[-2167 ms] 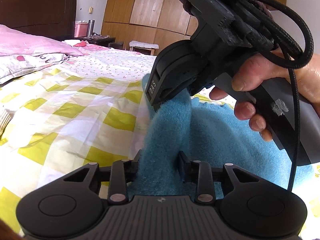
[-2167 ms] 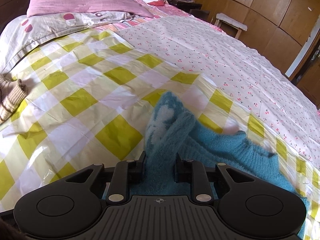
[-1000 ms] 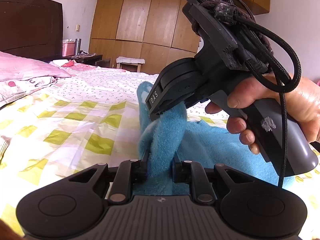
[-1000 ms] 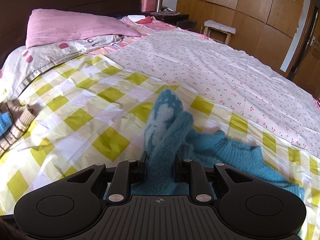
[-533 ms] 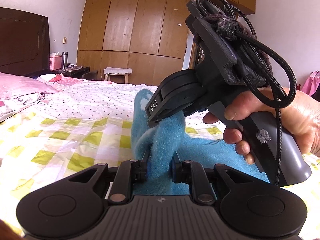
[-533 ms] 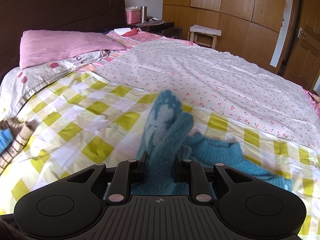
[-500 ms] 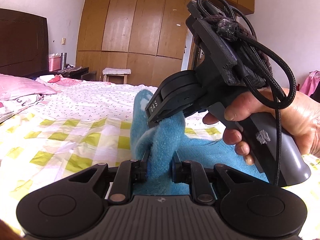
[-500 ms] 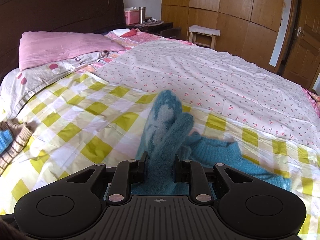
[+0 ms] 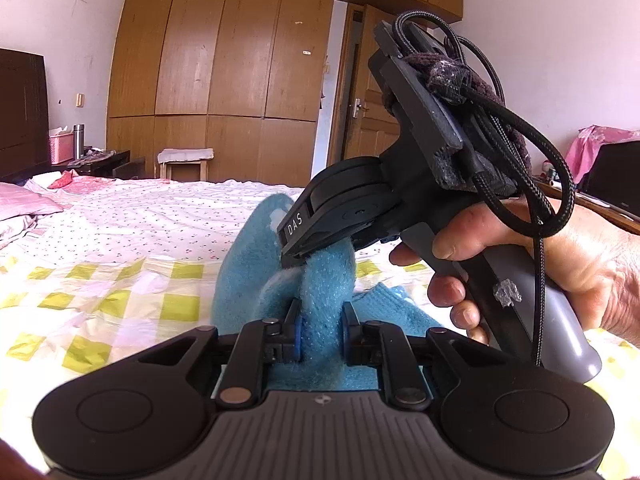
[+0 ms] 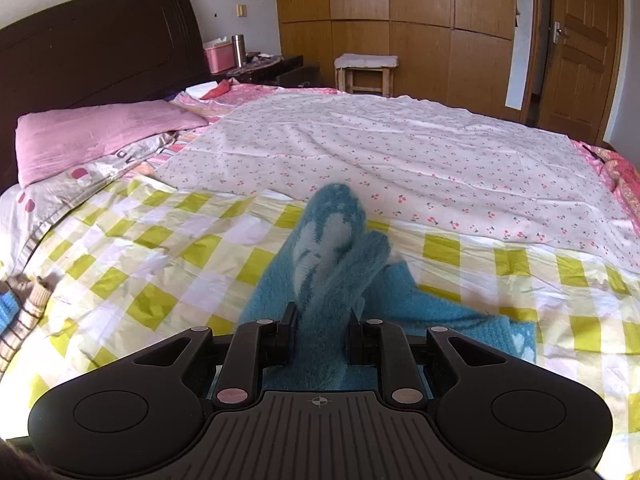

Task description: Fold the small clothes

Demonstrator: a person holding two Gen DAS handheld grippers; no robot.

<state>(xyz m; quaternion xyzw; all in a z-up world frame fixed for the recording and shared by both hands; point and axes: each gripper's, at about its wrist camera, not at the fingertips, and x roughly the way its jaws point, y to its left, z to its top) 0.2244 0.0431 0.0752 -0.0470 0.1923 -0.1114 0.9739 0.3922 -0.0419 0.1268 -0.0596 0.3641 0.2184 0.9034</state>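
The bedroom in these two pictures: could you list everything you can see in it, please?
Fluffy garment: one, blue with pale pattern, lifted over the checked cloth.
Checked cloth: one, yellow and white, on the bed.
Cherry-print sheet: one, white, farther along the bed.
Pillow: one, pink, by the dark headboard.
Striped knitwear: one, beige and blue, at the left edge.
Stool: one, wooden, beside the wardrobe.
Left hand-held gripper: shut on the garment.
Right hand-held gripper: shut on the garment.
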